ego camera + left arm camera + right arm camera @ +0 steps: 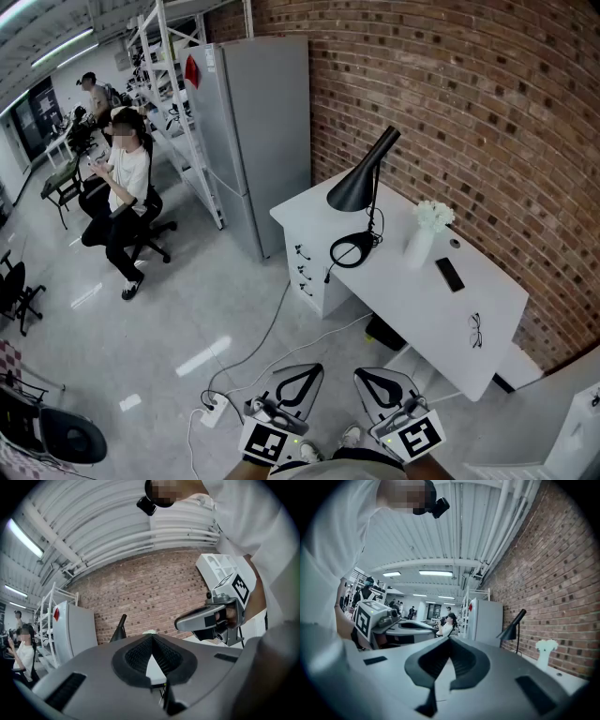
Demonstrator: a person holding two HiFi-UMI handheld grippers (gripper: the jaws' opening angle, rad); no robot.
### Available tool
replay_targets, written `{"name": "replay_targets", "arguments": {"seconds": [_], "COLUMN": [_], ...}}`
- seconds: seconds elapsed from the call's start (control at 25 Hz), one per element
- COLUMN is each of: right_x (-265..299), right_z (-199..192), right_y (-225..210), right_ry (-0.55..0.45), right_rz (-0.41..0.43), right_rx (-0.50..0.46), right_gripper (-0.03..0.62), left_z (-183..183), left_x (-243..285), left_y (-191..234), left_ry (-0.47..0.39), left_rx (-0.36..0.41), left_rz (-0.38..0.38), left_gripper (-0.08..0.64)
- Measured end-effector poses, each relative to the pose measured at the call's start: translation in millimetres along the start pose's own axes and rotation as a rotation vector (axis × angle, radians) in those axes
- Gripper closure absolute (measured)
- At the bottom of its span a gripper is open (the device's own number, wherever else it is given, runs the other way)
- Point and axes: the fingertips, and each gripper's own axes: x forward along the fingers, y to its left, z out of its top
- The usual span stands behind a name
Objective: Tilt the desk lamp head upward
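Jaws of the left hand-held gripper [309,375] and the right hand-held gripper [367,377] are pressing together at their tips, with nothing between them, as both gripper views are showing. Both tools are being carried low, side by side, close to the person's body and over the floor. This is probably because the approach is not finished and nothing needs grasping yet.

Ahead, and well apart from both, the white bench [412,300] is standing against the brick wall [487,103]. The black desk lamp [373,178] is standing near the bench's far end. Its conical lamp head [354,192] is drooping from the slanted arm, so the task appears not yet begun.

Near the lamp a vase of white flowers [422,234] is standing. A dark flat device [450,274] and a pair of glasses [476,330] are lying further along the top.

Reaching the shade will likely call for stepping closer, and the vase is the object most at risk of being knocked.
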Motion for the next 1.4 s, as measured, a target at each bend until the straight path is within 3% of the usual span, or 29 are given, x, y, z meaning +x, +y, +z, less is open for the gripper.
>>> {"name": "replay_targets", "arguments": {"seconds": [0.28,0.84,1.08,1.4], "right_x": [-1,1,10,56], "right_z": [-3,-9,-17,-30], "right_y": [7,26,-3,-79], "right_ry": [0.002,0.013,0.011,0.007], "right_rz": [-0.01,-0.018,-0.044,-0.023], "right_rx": [0.049,0.027,0.037,0.05], "right_gripper": [0.575,0.575,0.575,0.575], "left_z": [0,-15,-22,-43], "left_x": [-10,-28,1,75], "left_y": [-5,-4,4,39], "left_ry": [-0.007,-0.015,-0.014,-0.003], "left_rx": [0.003,-0.019,-0.02,-0.027], "left_rz": [0.006,0.008,-0.007,0.017], "left_gripper": [0.554,0.554,0.554,0.554]}}
